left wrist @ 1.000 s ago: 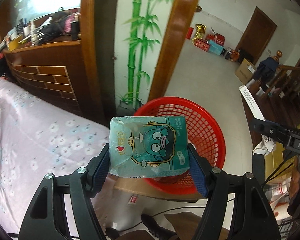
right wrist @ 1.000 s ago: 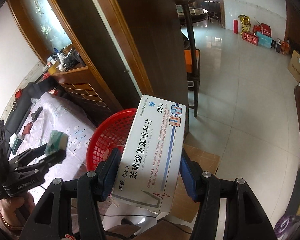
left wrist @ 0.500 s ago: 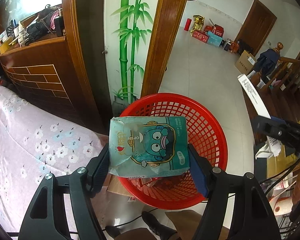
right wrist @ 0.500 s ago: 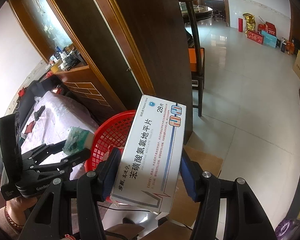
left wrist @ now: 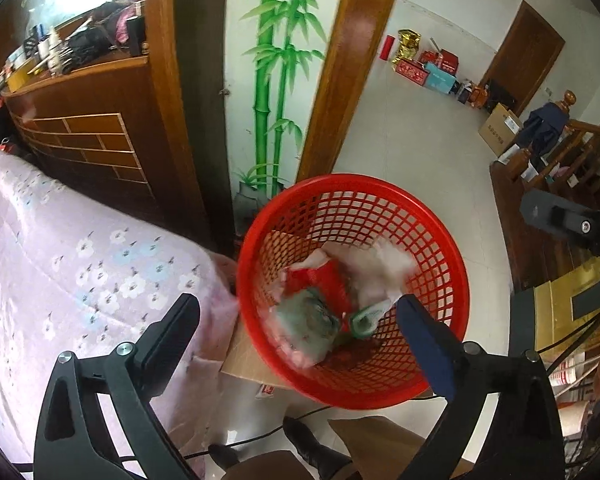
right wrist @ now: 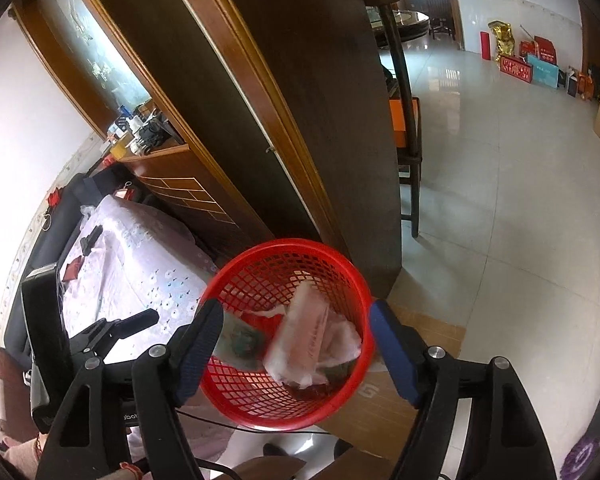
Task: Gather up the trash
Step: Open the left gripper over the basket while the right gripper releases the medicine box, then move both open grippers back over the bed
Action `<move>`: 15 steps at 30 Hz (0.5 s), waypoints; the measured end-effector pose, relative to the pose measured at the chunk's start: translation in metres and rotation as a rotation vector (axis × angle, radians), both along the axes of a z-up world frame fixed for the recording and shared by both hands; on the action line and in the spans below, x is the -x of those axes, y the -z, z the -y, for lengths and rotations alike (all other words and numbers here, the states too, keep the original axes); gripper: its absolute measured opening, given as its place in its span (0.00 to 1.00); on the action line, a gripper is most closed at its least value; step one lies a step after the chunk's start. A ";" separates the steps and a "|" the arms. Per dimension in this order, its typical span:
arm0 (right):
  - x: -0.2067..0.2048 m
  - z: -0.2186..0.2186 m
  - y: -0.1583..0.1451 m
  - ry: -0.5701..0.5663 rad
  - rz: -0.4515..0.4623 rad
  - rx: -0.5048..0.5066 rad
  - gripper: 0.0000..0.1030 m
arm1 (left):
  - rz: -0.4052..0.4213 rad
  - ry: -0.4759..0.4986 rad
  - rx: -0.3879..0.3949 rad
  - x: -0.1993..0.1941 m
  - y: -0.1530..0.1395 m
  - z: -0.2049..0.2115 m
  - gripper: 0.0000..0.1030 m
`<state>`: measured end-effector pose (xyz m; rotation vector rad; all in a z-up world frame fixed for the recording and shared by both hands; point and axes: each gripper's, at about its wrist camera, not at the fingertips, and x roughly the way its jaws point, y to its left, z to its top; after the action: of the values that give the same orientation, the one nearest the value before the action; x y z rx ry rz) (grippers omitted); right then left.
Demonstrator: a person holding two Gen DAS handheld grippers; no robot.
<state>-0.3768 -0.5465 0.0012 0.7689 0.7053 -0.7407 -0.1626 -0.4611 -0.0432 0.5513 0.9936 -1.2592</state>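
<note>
Red mesh basket (left wrist: pixel 456 280) now holds both pieces: I've let go, and the teal packet (left wrist: pixel 306 322) and white box (right wrist: pixel 300 340), blurred, lie among crumpled tissue at its 6 o'clock side. Left gripper (left wrist: pixel 298 330) and right gripper (right wrist: pixel 296 346) hang above it, fingers apart, empty. This drop looks done.

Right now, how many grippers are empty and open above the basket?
2. The left gripper hangs open over the red basket, and the right gripper does too. Nothing is held between either pair of fingers.
</note>
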 end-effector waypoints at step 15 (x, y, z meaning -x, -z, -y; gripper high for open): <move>-0.106 -0.040 -0.010 -0.251 0.006 0.081 0.96 | 0.101 -0.305 0.030 -0.070 -0.022 -0.129 1.00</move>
<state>-0.2711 -0.5062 0.0110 0.5952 0.7462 -0.5352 -0.0926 -0.3325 -0.0209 0.4178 0.9327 -0.9644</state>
